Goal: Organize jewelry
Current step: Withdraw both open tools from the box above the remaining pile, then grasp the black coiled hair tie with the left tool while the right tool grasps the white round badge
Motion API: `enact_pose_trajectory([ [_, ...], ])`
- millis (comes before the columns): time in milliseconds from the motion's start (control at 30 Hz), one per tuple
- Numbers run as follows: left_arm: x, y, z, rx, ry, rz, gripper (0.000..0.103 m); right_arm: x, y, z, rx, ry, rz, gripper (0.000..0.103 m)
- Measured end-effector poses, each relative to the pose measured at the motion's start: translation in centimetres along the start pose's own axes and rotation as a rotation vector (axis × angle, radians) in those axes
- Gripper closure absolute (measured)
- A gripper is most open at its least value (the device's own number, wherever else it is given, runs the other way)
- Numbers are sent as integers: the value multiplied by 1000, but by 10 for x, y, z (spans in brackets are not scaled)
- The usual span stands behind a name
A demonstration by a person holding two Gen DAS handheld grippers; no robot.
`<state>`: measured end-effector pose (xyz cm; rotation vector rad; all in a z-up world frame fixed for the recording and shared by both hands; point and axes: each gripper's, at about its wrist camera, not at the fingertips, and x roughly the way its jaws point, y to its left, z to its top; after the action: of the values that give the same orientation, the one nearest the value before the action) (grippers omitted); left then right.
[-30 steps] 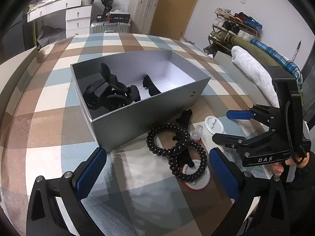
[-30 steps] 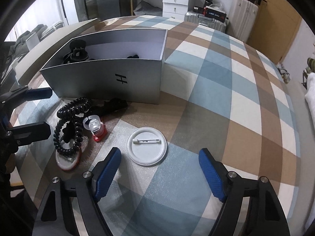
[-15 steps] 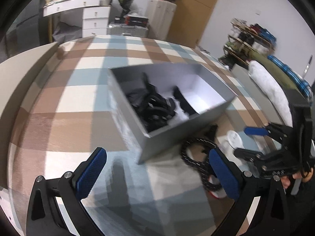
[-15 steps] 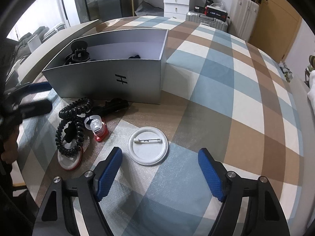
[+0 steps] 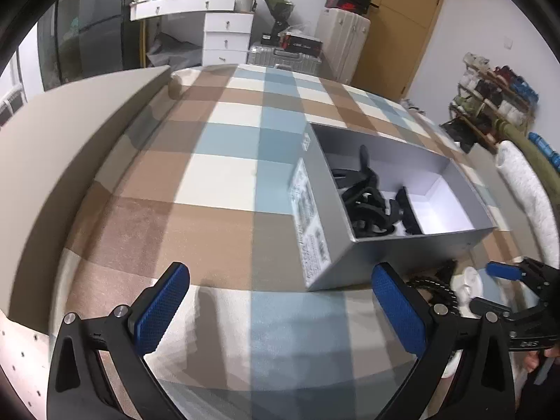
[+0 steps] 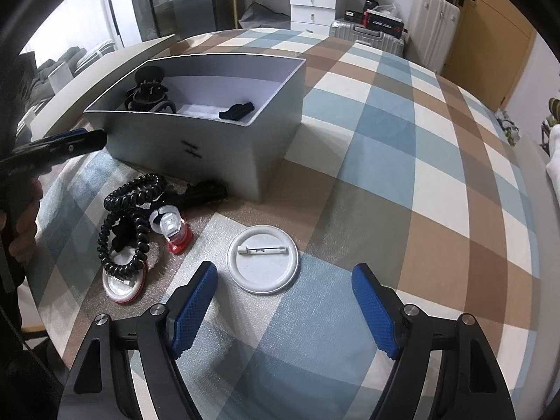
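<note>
The white pin badge lies face down at lower centre of my right view, just beyond my right gripper, whose jaws stand wide and empty. Left of it lie black coil hair ties and a red clip. The grey box above holds dark pieces, perhaps hair clips. My left gripper gapes empty over the checked cloth.

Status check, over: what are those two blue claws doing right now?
Left gripper and right gripper open, empty. White badge on the bedspread ahead of right, beside grey box. Nothing blocking it.
</note>
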<state>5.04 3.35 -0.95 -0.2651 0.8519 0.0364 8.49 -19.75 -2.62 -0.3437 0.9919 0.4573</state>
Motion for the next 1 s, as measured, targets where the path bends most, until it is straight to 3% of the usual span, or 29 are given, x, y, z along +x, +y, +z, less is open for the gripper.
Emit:
enact_pose_trajectory([
  [133, -2, -20, -4, 81, 18, -64, 2, 0, 1, 0, -7, -2, 5, 26],
  [200, -4, -31, -6, 121, 29, -105, 2, -2, 2, -1, -19, -5, 16, 32],
  [300, -5, -41, -8, 153, 43, -148, 2, -5, 8, -2, -50, -20, 37, 52],
  [333, -4, -43, -9, 160, 49, -160, 2, -6, 9, -2, -54, -25, 40, 64],
  [533, 0, -53, -12, 174, 81, -216, 2, -8, 13, -2, -69, -44, 49, 65],
  [733, 9, -58, -14, 123, 116, -271, 2, -21, 18, 1, -73, -95, 75, 67],
  [900, 9, -66, -16, 135, 109, -267, 18, -22, 22, 1, -83, -99, 83, 67],
  [1000, 9, -72, -18, 168, 107, -265, 39, -20, 23, 1, -86, -97, 82, 67],
])
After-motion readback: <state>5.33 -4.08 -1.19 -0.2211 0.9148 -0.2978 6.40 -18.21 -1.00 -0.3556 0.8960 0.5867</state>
